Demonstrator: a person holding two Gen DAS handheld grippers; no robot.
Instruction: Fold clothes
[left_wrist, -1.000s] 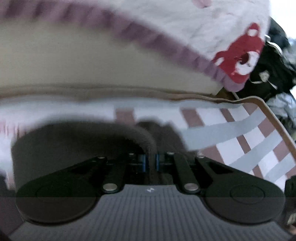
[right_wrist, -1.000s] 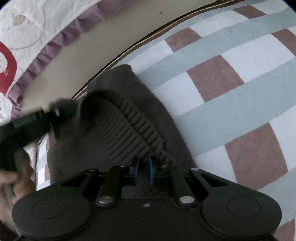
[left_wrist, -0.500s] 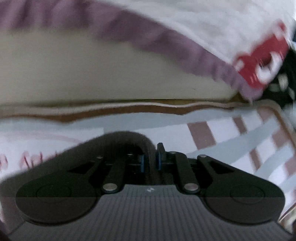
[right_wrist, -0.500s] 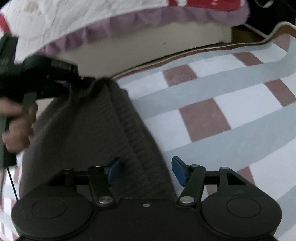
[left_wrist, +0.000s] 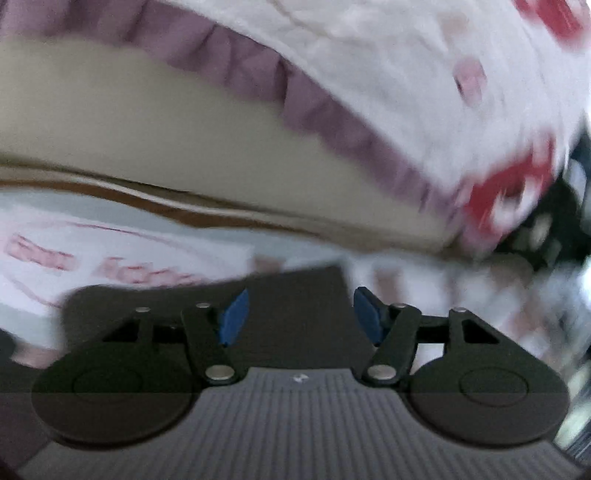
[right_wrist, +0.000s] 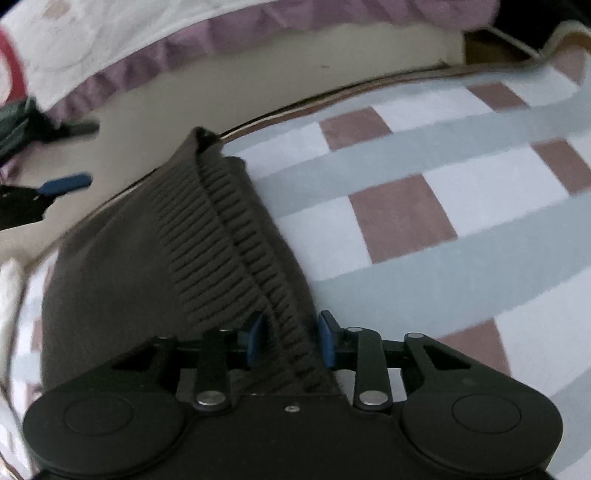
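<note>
The dark brown ribbed knit sweater lies folded over on the grey, white and brown checked rug, a fold seemingly just laid; left gripper has just opened, empty, while right gripper, closing, straddles its ribbed hem without yet pinching.

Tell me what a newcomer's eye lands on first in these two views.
First the dark brown knitted garment, lying folded on the checked blanket, its ribbed hem running down between the blue pads of the right claw, which has just been closing around it without clearly pressing. Behind it hangs a white quilt with a purple frill, above the open left claw, whose jaws have just been opening over the garment.
</note>
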